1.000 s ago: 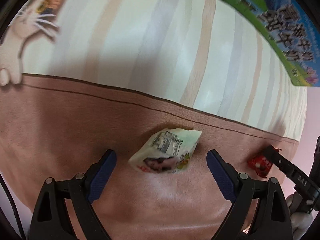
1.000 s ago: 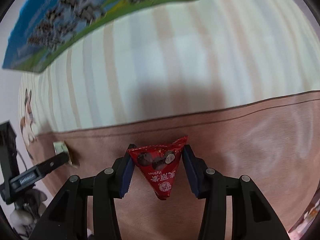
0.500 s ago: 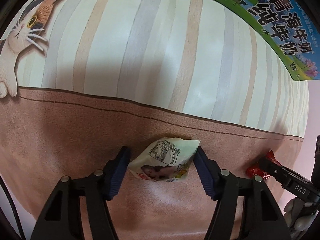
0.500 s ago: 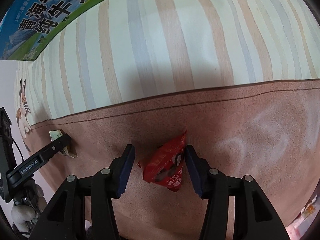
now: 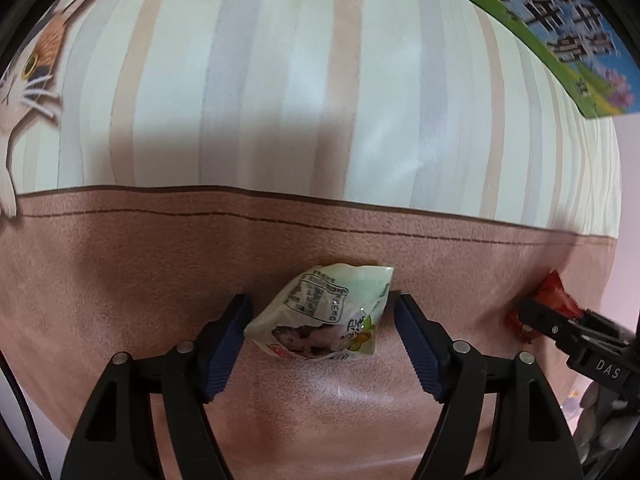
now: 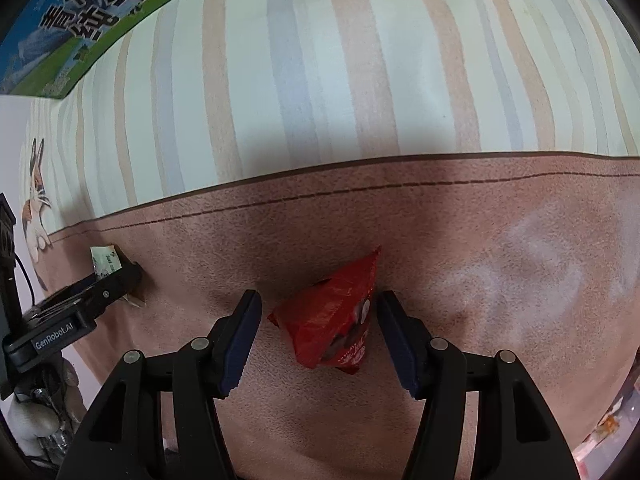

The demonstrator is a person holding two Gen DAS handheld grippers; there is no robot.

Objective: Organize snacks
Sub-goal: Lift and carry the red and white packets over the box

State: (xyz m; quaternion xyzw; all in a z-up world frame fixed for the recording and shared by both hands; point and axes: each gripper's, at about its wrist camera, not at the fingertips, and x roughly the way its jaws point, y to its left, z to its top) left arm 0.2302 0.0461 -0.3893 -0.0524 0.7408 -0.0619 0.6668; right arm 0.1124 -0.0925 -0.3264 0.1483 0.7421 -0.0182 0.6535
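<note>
A pale green snack pouch lies on the brown band of the tablecloth between the fingers of my left gripper; the left finger nearly touches it and a small gap shows at the right finger. A red triangular snack pouch lies between the fingers of my right gripper, with gaps on both sides. Each gripper shows at the edge of the other's view, the right one with the red pouch, the left one with the green pouch.
The cloth has a striped cream part beyond the brown band. A blue and green milk carton lies at the far edge, also seen in the right wrist view. A cat picture is printed at the left.
The left gripper closed in around the green pouch, then widened slightly. The right gripper let go of the red pouch, which tipped over onto the cloth between its fingers.
</note>
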